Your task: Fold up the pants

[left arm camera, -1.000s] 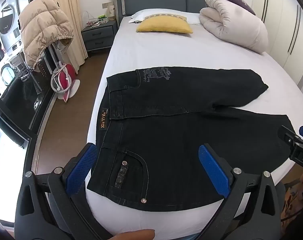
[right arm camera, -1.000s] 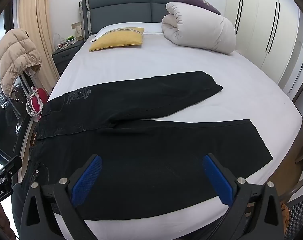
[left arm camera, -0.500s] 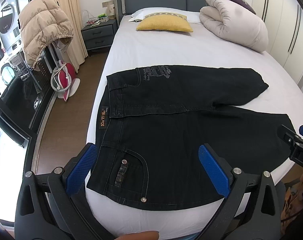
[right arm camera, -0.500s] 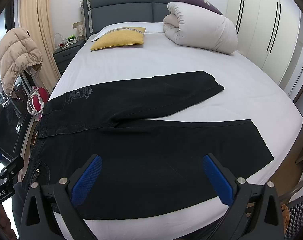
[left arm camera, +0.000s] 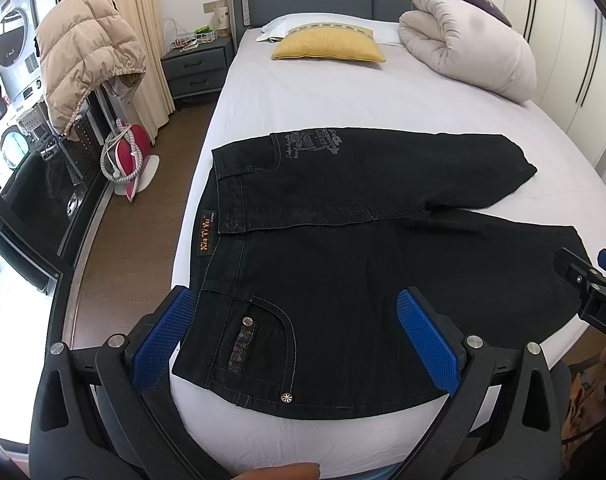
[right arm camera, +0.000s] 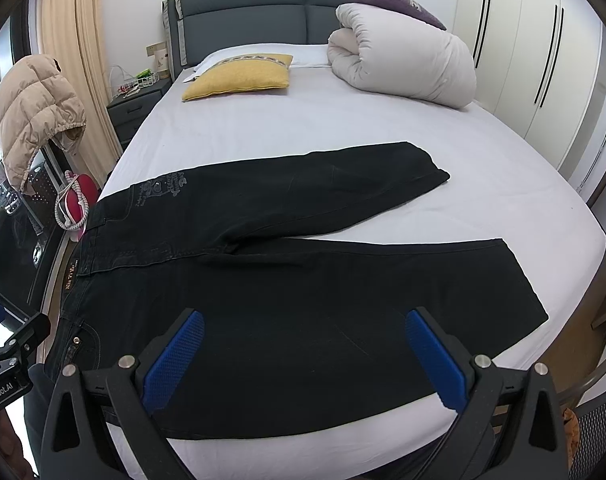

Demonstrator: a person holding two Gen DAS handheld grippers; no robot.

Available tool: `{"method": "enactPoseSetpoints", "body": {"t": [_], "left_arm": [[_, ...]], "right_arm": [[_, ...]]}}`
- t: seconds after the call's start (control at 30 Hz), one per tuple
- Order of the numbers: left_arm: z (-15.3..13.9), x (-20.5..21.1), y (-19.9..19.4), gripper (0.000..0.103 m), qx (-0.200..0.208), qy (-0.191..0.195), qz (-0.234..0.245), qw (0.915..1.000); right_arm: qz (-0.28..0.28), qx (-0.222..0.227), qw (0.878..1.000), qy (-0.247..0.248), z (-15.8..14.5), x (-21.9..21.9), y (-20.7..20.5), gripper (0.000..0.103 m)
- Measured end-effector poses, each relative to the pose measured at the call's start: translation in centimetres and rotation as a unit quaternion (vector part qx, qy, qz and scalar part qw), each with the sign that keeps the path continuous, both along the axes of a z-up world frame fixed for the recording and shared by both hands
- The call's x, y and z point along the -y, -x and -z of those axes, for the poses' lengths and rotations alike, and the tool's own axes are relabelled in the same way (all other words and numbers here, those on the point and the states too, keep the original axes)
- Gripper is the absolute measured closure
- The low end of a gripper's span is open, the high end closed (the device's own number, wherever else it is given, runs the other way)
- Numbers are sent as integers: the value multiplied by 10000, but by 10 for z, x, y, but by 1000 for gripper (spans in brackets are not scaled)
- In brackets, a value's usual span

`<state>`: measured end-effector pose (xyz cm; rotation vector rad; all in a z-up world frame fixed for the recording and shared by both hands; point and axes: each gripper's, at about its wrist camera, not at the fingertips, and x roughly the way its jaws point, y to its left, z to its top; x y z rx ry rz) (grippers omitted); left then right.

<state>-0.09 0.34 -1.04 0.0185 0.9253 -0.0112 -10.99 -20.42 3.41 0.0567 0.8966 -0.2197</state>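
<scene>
Bed (left arm camera: 343, 92) carries everything: white sheet, black jeans (left arm camera: 363, 264) spread flat across its near half, waistband toward the left edge, legs splayed in a V toward the right. We judge the jeans as heavy-ish denim, soft but with body, not slippery; they should drape under their own weight and hold a crease. Thick seams at waistband and hems look like the best places to pinch, a single layer mid-leg would sag. Far leg hem and far waistband corner seem the likely holds for laying one leg over the other.

Left gripper (left arm camera: 303, 340) hovers over the pocket end, jaws wide apart, holding nothing. Right gripper (right arm camera: 303, 356) hovers over the near leg, jaws equally wide, nothing in them.

View differences: left wrist view shows the near back pocket (left arm camera: 259, 340) with studs, the orange waistband label (left arm camera: 204, 236) and the near waist corner by the bed edge. Right wrist view shows the full near-leg hem (right arm camera: 523, 280) at the bed's right edge, mostly cut off in the left view.
</scene>
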Motion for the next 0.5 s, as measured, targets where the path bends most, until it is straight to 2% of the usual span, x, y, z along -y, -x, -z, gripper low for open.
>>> {"method": "enactPoseSetpoints", "body": {"t": [0.5], "left_arm": [[5, 0, 0, 0, -27, 6, 23, 10000]], "right_arm": [[0, -2, 10000, -7, -1, 0, 0, 0]]}}
